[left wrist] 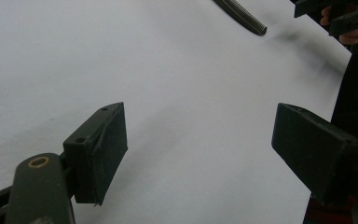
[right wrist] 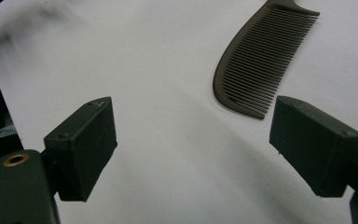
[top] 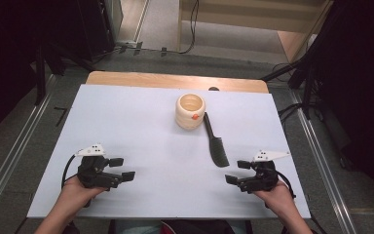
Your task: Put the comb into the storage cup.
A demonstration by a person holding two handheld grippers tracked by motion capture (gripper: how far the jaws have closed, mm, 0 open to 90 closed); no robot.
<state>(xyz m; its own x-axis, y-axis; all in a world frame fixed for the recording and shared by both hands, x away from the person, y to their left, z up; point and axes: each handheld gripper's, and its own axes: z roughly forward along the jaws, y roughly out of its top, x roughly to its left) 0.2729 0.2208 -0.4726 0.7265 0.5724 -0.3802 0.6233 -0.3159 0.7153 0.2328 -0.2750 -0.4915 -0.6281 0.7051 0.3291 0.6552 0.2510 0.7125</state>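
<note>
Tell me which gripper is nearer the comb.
The right gripper: the dark comb lies just ahead of its open jaws, while the left gripper sits across the table.

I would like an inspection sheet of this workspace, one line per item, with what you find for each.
Surface: white board on a wooden table.
Job's things: dark comb lying flat beside cream cup, upright.
Clutter: nothing seen.
Grippers: left gripper and right gripper open, holding nothing, near the front edge.
Cables: black cable loops from the left gripper.
Surroundings: grey floor, metal rails, dark stands.
</note>
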